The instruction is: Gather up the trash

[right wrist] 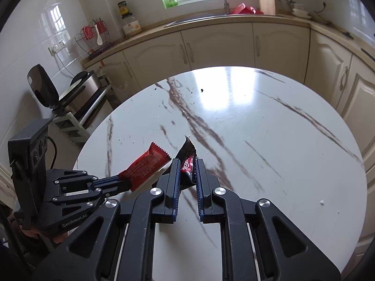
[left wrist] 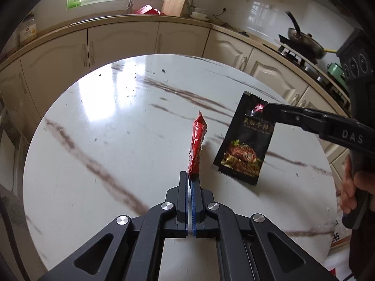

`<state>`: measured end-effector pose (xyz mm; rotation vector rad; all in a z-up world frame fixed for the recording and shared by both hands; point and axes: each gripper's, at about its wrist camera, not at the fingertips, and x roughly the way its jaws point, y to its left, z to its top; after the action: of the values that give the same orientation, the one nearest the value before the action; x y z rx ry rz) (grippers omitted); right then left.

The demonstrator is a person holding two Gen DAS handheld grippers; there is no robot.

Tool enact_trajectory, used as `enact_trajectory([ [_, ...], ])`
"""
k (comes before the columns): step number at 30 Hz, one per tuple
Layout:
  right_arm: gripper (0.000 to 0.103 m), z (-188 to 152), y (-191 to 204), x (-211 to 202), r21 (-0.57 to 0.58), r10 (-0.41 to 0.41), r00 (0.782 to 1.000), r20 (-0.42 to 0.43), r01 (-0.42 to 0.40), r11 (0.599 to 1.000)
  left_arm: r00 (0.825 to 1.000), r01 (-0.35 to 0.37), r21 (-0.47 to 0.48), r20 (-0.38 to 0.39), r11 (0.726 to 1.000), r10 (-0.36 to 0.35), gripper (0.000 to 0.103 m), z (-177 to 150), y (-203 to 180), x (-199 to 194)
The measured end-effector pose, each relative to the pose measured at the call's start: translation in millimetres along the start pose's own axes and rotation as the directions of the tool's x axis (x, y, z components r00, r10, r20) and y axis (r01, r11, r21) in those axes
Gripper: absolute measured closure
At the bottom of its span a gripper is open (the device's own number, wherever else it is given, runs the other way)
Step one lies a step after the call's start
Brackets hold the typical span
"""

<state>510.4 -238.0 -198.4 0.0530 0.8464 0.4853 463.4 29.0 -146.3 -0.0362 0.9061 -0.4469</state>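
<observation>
**A:** What does my left claw (left wrist: 190,178) have?

**B:** It is pinching a red wrapper (left wrist: 196,149). The two fingers are pressed tight on its bottom end. The wrapper sticks up and out, straight ahead of the claw tips. It does not look like it touches the table (left wrist: 105,121).

**A:** I see that too. In my right camera the left claw (right wrist: 127,183) comes in from the left side, and the red wrapper (right wrist: 145,164) points up and to the right from it.

**B:** And the right claw?

**A:** My right claw (right wrist: 188,164) is pinching a black packet (right wrist: 187,161). The packet sits between the two fingers and pokes out past the tips. The fingers have a small gap because the packet is in there.

**B:** From the left camera, the right claw (left wrist: 263,109) reaches in from the right side. It grips the black packet (left wrist: 245,140) near the top edge. The packet hangs down below the claw tips. It has a food picture on it. I can't tell if its bottom edge touches the table.

**A:** How close are the two pieces of trash?

**B:** Near each other. The black packet is just to the right of the red wrapper, ahead of my left claw. They do not touch.

**A:** Anything else on the table?

**B:** A few dark crumbs (left wrist: 162,70) far ahead of both claws, near the back edge.
</observation>
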Motion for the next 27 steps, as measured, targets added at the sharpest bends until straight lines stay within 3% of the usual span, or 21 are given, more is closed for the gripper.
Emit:
enact_trajectory([
  [4, 0.091, -8.7, 4.9, -1.3, 0.006, -0.005, 1.000, -0.009, 0.005, 1.000, 1.000, -0.014, 0.007, -0.017, 1.000, 0.014, 0.098, -7.6, 4.7, -11.5],
  [10, 0.091, -14.7, 3.4, -1.4, 0.031, -0.004, 1.000, -0.020, 0.004, 1.000, 0.999, -0.041, 0.004, -0.022, 0.999, 0.041, 0.092, 10.0, -4.0, -4.4],
  [12, 0.091, -15.5, 2.3, -1.4, 0.027, -0.014, 1.000, -0.025, 0.015, 1.000, 0.996, -0.089, 0.019, -0.015, 0.996, 0.089, 0.072, 10.6, -7.6, -4.5],
  [13, 0.091, -15.6, 0.4, -1.6, 0.029, -0.011, 1.000, -0.026, 0.012, 1.000, 0.994, -0.104, 0.019, -0.013, 0.994, 0.104, 0.050, 11.4, -8.4, -4.2],
  [14, 0.091, -15.7, -1.6, -1.5, 0.028, -0.011, 1.000, -0.028, 0.012, 1.000, 0.994, -0.108, 0.018, -0.007, 0.994, 0.108, 0.040, 11.8, -8.7, -4.7],
  [27, 0.091, -17.5, -13.8, 12.2, 0.044, -0.002, 0.999, -0.047, 0.004, 0.999, 0.993, -0.120, 0.071, -0.017, 0.990, 0.121, 0.042, 30.1, -34.3, 19.9],
])
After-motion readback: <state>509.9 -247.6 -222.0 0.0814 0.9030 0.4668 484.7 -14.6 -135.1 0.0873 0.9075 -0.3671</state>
